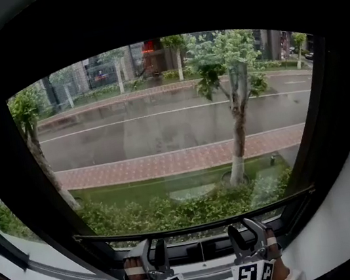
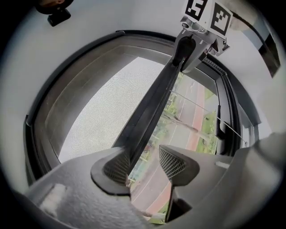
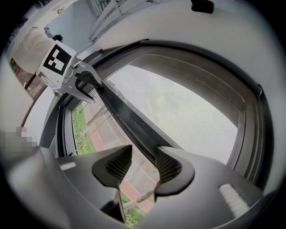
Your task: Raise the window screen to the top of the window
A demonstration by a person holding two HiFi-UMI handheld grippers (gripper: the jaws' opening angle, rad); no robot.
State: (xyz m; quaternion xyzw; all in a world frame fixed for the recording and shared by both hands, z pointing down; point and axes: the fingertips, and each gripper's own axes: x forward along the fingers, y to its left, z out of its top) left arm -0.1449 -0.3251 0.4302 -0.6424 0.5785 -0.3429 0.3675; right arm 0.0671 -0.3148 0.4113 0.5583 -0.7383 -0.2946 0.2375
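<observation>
Since I'm watching from the head view, screen bar sits low at 6 o'clock; left tool and right tool both released, jaws apart, bar against one jaw each, unpinched.

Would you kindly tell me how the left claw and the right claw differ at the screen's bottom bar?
The left claw gapes wider than the right claw. A broad strip of street shows between the bottom bar and the left claw's free jaw; the right claw's strip is narrower. Both are open, with the bar against the mesh-side jaw.
</observation>
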